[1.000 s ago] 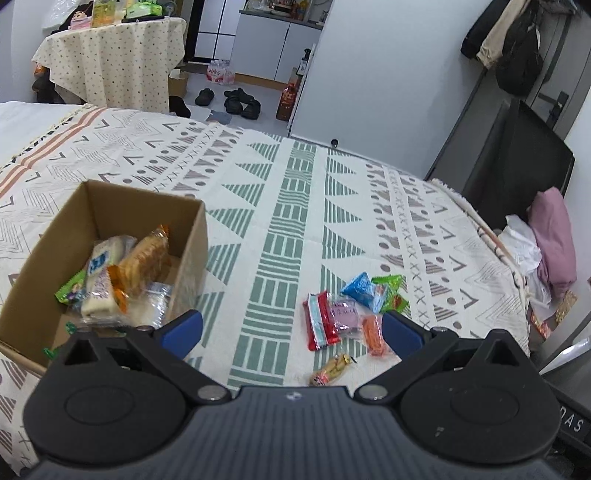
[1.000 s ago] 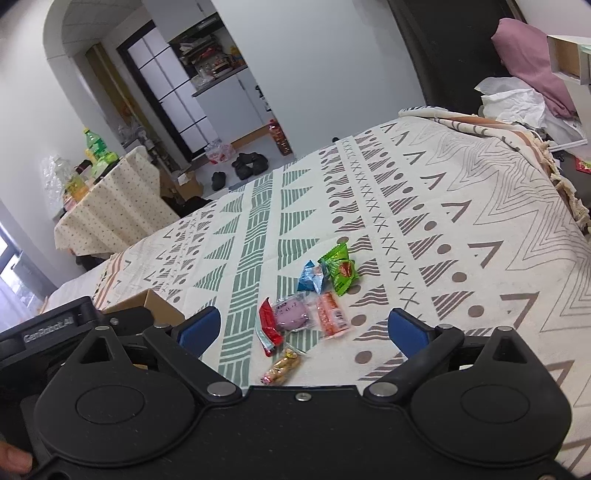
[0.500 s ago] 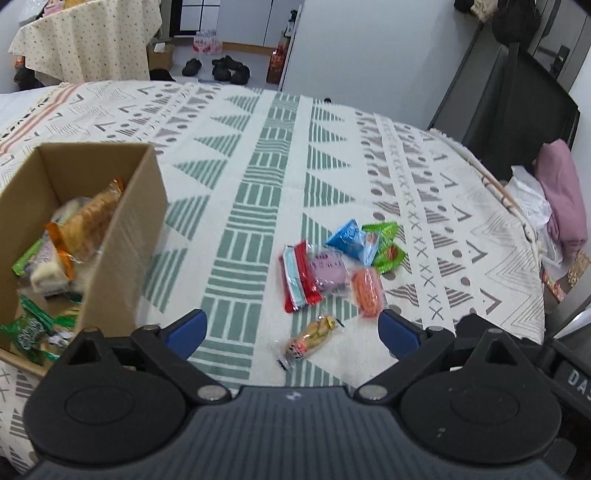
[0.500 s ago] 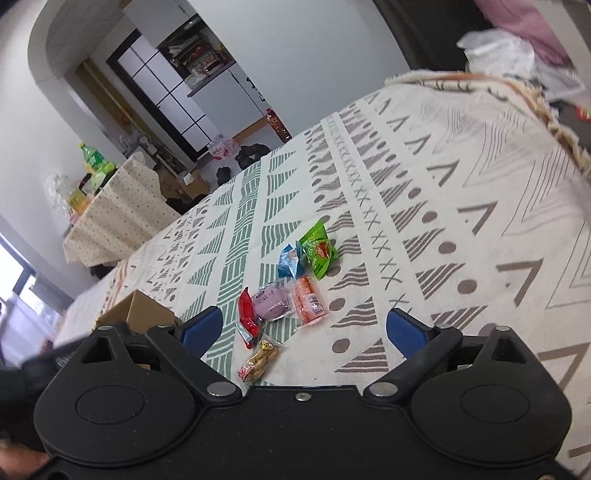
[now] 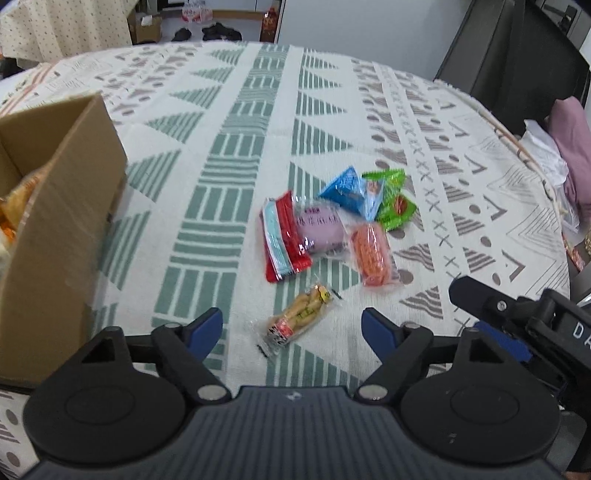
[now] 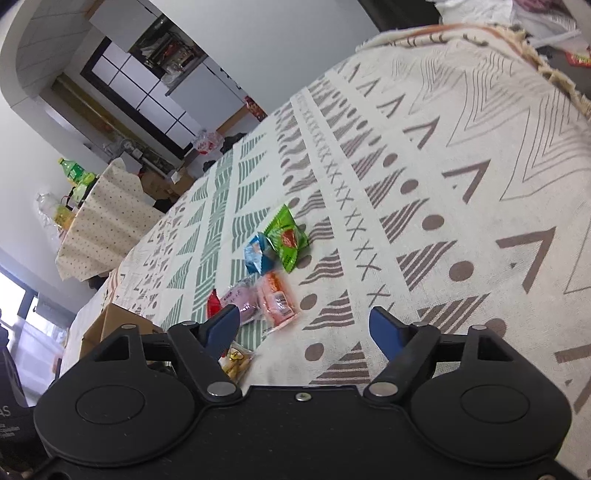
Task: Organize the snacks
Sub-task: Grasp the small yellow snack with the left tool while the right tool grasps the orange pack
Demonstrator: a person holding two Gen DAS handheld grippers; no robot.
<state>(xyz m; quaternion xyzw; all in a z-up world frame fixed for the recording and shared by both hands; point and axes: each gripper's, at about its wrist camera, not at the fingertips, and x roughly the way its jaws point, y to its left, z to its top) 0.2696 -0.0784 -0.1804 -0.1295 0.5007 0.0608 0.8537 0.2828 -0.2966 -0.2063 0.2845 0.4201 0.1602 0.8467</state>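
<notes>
Several snack packets lie on the patterned cloth: a yellow peanut packet (image 5: 297, 318), a red packet (image 5: 284, 236), a purple one (image 5: 322, 229), an orange one (image 5: 372, 254), a blue one (image 5: 349, 190) and a green one (image 5: 394, 202). My left gripper (image 5: 292, 330) is open and empty, just short of the peanut packet. My right gripper (image 6: 306, 326) is open and empty, low over the cloth near the orange packet (image 6: 277, 299); it also shows at the right of the left wrist view (image 5: 517, 325). The cardboard box (image 5: 62, 206) with snacks stands at the left.
The cloth-covered surface (image 5: 236, 122) ends at the right, where pink and white fabric (image 5: 569, 147) lies. A dark screen (image 5: 517, 55) stands behind. A second covered table (image 6: 107, 218) with bottles is far off, and shoes (image 5: 218, 31) lie on the floor.
My left gripper has moved right and down, away from the box and close to the peanut packet. My right gripper has dropped lower and nearer the snacks. Both stay open.
</notes>
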